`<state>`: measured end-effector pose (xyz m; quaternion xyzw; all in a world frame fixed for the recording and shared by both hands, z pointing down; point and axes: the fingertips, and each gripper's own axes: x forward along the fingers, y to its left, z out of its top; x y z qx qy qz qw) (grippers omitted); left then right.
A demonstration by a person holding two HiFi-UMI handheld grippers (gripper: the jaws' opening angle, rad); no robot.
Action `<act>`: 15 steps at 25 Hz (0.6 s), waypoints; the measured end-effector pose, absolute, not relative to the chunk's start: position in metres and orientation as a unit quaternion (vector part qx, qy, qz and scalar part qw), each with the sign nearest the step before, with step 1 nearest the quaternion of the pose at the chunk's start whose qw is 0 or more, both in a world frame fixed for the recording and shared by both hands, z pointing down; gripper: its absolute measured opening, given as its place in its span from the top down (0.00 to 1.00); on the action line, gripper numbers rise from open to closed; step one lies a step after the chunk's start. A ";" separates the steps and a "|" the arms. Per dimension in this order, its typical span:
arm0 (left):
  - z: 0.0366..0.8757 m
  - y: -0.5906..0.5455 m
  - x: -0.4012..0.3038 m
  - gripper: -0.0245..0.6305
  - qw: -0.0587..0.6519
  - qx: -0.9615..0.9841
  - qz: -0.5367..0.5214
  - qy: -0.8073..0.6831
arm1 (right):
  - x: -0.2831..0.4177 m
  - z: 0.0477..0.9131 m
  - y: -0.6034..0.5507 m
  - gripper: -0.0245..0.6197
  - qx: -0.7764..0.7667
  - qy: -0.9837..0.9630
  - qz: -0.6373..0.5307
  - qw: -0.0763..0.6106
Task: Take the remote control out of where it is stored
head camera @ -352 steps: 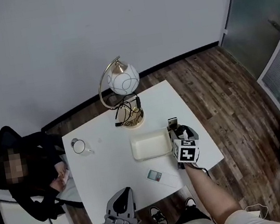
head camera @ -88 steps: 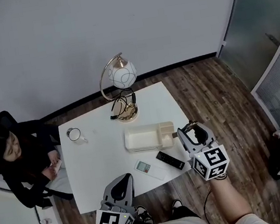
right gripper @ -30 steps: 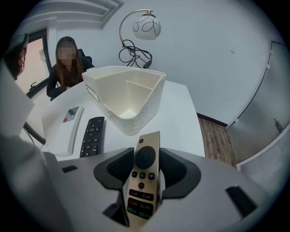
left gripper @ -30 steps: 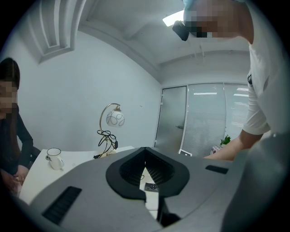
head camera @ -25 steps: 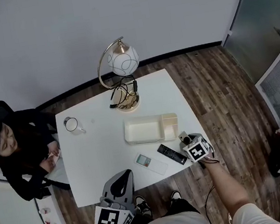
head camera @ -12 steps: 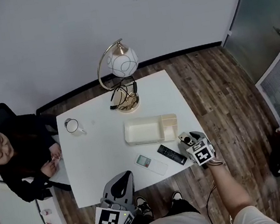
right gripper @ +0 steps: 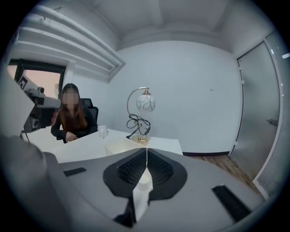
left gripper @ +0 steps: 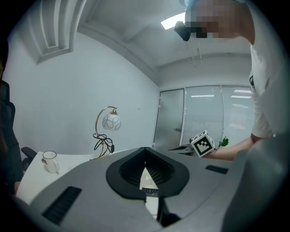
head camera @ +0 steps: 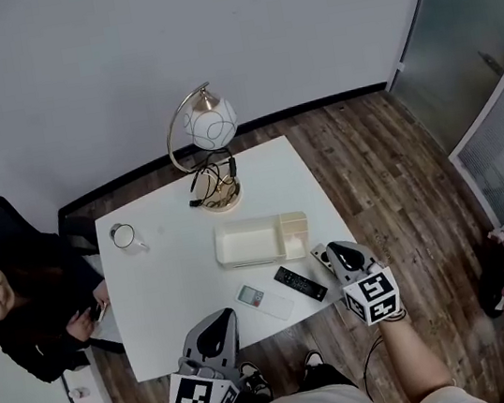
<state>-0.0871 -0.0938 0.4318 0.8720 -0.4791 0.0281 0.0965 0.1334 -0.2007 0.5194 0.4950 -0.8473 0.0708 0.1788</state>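
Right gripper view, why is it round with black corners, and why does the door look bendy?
Right gripper view: the wide-angle lens makes the round frame, dark corners and curved door; the lamp stays sharp. Left gripper view: same bend, plus glare from the ceiling light. Head view: bends less, even light.

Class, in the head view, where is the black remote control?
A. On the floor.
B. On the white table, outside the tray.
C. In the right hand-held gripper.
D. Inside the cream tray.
B: the black remote control lies on the white table, just in front of the cream tray.
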 end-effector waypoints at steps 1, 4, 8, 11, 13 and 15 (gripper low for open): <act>0.431 -0.094 -0.087 0.95 0.095 0.873 0.027 -0.478 | 0.130 0.510 -0.196 0.94 0.494 -0.850 0.068 0.167; 0.427 -0.094 -0.087 0.95 0.091 0.873 0.023 -0.478 | 0.120 0.484 -0.181 0.95 0.490 -0.859 0.062 0.132; 0.422 -0.092 -0.088 0.95 0.087 0.874 0.018 -0.478 | 0.106 0.452 -0.158 0.95 0.483 -0.869 0.050 0.096; 0.417 -0.092 -0.089 0.95 0.082 0.874 0.013 -0.478 | 0.100 0.426 -0.143 0.95 0.478 -0.875 0.033 0.070; 0.414 -0.090 -0.090 0.95 0.079 0.875 0.011 -0.478 | 0.097 0.410 -0.133 0.95 0.476 -0.878 0.021 0.055; 0.411 -0.089 -0.091 0.95 0.077 0.875 0.008 -0.477 | 0.095 0.398 -0.124 0.95 0.475 -0.879 0.013 0.046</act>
